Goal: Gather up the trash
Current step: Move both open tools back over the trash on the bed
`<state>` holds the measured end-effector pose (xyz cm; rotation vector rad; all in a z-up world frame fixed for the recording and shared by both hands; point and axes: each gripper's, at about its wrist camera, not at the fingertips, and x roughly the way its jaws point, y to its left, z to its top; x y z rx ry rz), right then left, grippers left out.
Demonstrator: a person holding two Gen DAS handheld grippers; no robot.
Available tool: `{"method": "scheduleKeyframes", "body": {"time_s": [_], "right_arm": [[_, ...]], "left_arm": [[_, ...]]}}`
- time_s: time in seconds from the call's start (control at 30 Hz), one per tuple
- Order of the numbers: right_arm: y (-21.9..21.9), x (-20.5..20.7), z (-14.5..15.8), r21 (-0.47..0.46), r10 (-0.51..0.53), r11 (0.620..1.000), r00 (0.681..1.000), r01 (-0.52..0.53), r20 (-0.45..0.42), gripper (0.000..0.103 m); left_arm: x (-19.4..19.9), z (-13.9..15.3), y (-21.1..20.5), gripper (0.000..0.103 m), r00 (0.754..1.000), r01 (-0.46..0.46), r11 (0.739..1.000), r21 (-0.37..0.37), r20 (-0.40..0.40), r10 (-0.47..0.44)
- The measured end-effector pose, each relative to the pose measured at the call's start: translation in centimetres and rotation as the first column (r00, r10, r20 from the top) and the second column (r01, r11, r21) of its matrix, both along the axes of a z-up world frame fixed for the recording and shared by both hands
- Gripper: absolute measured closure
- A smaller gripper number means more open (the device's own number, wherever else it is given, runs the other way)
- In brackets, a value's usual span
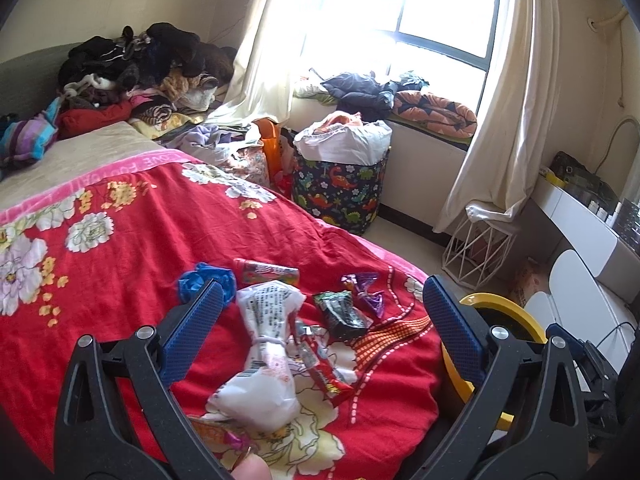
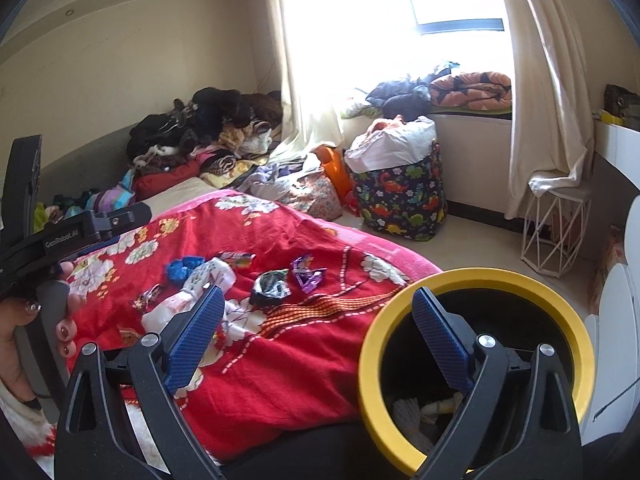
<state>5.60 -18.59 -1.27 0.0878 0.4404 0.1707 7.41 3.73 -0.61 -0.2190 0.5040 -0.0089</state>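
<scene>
My left claw (image 1: 322,320) hung wide over the white wrapper (image 1: 266,360), lower centre; my right claw (image 2: 318,338) gaped empty by the bin (image 2: 476,368), lower right. Best pinch the twisted waist.

Each hand-held gripper is built from black plastic arms with triangular cut-outs, joined by round silver screws. The left hand-held gripper (image 1: 322,300) and the right hand-held gripper (image 2: 318,306) are both fitted with blue, finely ribbed finger pads (image 1: 192,334). White lettering is printed on the black body seen from the right wrist. Bare skin and dark reddish painted nails are shown on the left hand (image 2: 24,328).
</scene>
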Motion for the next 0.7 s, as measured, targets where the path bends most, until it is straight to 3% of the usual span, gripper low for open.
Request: {"method": "scheduleKeyframes", "body": {"time_s": [0.4, 0.57, 0.7], "right_arm": [[6.1, 2.6, -1.2, -0.055, 0.172, 0.983, 0.981, -0.177, -0.089, 0.011], [8.0, 4.4, -2.7, -0.074, 0.216, 0.97, 0.963, -0.23, -0.161, 0.02], [9.2, 5.8, -4.1, -0.068, 0.248, 0.96, 0.941, -0.27, -0.228, 0.028]], "left_arm": [[-0.6, -1.9, 4.3, 0.011, 0.994, -0.074, 0.997, -0.011, -0.075, 0.073], [-0.6, -3.1, 5.0, 0.011, 0.987, -0.091, 0.996, 0.01, -0.133, 0.092], [-0.6, -4.2, 5.7, 0.016, 0.981, -0.09, 0.996, -0.027, -0.176, 0.084]]}}
